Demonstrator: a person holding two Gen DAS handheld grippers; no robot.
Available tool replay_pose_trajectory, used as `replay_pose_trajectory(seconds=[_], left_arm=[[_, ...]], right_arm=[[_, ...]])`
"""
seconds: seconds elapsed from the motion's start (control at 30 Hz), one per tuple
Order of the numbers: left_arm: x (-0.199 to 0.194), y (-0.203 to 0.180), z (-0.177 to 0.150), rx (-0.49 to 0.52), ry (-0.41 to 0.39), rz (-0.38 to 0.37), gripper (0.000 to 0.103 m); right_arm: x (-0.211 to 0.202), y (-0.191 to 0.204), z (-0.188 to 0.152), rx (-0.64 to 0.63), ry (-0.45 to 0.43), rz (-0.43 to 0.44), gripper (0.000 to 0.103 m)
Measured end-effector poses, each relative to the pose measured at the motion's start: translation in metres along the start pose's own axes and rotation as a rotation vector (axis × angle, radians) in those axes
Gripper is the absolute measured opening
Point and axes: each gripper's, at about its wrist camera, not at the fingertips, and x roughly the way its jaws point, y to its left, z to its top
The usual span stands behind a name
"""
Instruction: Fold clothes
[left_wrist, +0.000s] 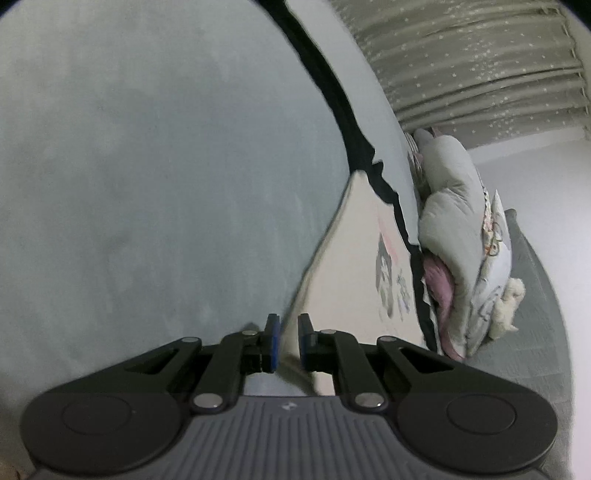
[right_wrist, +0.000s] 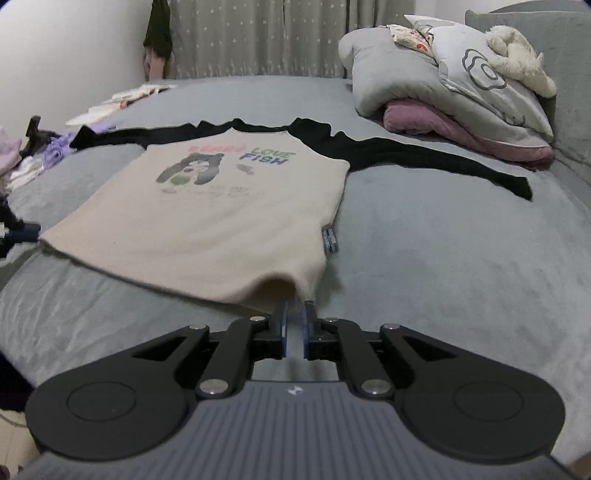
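Right gripper (right_wrist: 294, 328) jaws sit slightly apart at the hem of one cream shirt with two black sleeves (right_wrist: 207, 206); left gripper (left_wrist: 288, 341) jaws pinch its other corner on one grey bed (right_wrist: 443, 258).

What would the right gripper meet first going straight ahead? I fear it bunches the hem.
Probably the shirt: its raised hem corner sits just beyond the right gripper.

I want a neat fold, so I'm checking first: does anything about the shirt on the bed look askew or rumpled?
Mostly flat, but the shirt's near right hem corner is lifted into a small hump just ahead of the right gripper, off the grey bedspread. The black sleeves lie spread sideways.
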Motion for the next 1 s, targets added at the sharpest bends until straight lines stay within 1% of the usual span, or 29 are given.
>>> replay_pose_trajectory(seconds=[0.03,0.1,0.13,0.17,0.2,0.23,0.27,0.33,0.37,0.4,0.47,0.53,0.57,0.63,0.67,0.73,0.8,0.83,0.87,0.9,0.93,1.0], left_arm=[[-0.002,-0.001,0.002,0.007,-0.014,0.007,0.011],[-0.002,-0.007,0.007,0.031,-0.043,0.026,0.030],[-0.002,-0.012,0.009,0.047,-0.057,0.037,0.053],[-0.001,-0.018,0.010,0.064,-0.070,0.036,0.069],[-0.001,-0.030,0.011,0.101,-0.100,0.024,0.071],[0.000,-0.041,0.011,0.134,-0.126,0.013,0.074],[0.003,-0.052,0.011,0.172,-0.147,0.005,0.081],[0.009,-0.085,0.009,0.307,-0.202,-0.009,0.085],[0.015,-0.098,0.006,0.358,-0.206,-0.008,0.087],[0.027,-0.115,0.003,0.430,-0.203,-0.002,0.089],[0.050,-0.139,-0.002,0.516,-0.173,0.017,0.099],[0.084,-0.163,-0.008,0.590,-0.117,0.056,0.101],[0.100,-0.172,-0.011,0.613,-0.091,0.065,0.101],[0.128,-0.184,-0.014,0.660,-0.051,0.079,0.101],[0.139,-0.186,-0.018,0.682,-0.048,0.092,0.101],[0.179,-0.188,-0.027,0.745,-0.033,0.146,0.101],[0.202,-0.180,-0.038,0.783,-0.014,0.217,0.102],[0.212,-0.180,-0.048,0.835,-0.024,0.257,0.102],[0.216,-0.184,-0.065,0.952,-0.066,0.301,0.102],[0.216,-0.186,-0.073,1.014,-0.073,0.321,0.102],[0.213,-0.185,-0.077,1.033,-0.083,0.321,0.102],[0.205,-0.183,-0.076,1.004,-0.068,0.295,0.102]], right_arm=[[-0.009,-0.002,0.004,0.002,-0.013,-0.019,0.034],[-0.018,-0.009,0.010,0.024,-0.036,-0.030,0.039],[-0.020,-0.021,0.016,0.062,-0.052,-0.027,0.045],[-0.019,-0.034,0.023,0.108,-0.066,-0.021,0.056],[-0.018,-0.047,0.030,0.153,-0.081,-0.014,0.061],[-0.012,-0.067,0.038,0.226,-0.093,-0.003,0.065],[-0.002,-0.091,0.046,0.319,-0.104,0.012,0.065],[0.015,-0.125,0.056,0.441,-0.120,0.045,0.065],[0.027,-0.148,0.061,0.518,-0.131,0.065,0.065],[0.040,-0.172,0.066,0.595,-0.141,0.085,0.065],[0.065,-0.216,0.074,0.703,-0.153,0.087,0.065],[0.096,-0.275,0.077,0.839,-0.158,0.021,0.065],[0.107,-0.296,0.076,0.893,-0.161,-0.002,0.064],[0.131,-0.342,0.070,1.005,-0.192,-0.023,0.064],[0.139,-0.355,0.069,1.027,-0.203,-0.032,0.065],[0.161,-0.378,0.073,0.997,-0.210,-0.098,0.065],[0.179,-0.392,0.076,0.959,-0.210,-0.152,0.065],[0.192,-0.402,0.077,0.940,-0.210,-0.170,0.065],[0.202,-0.410,0.077,0.932,-0.211,-0.169,0.064],[0.216,-0.420,0.078,0.933,-0.208,-0.154,0.065],[0.232,-0.430,0.079,0.938,-0.203,-0.134,0.065],[0.245,-0.442,0.076,0.955,-0.198,-0.091,0.065]])
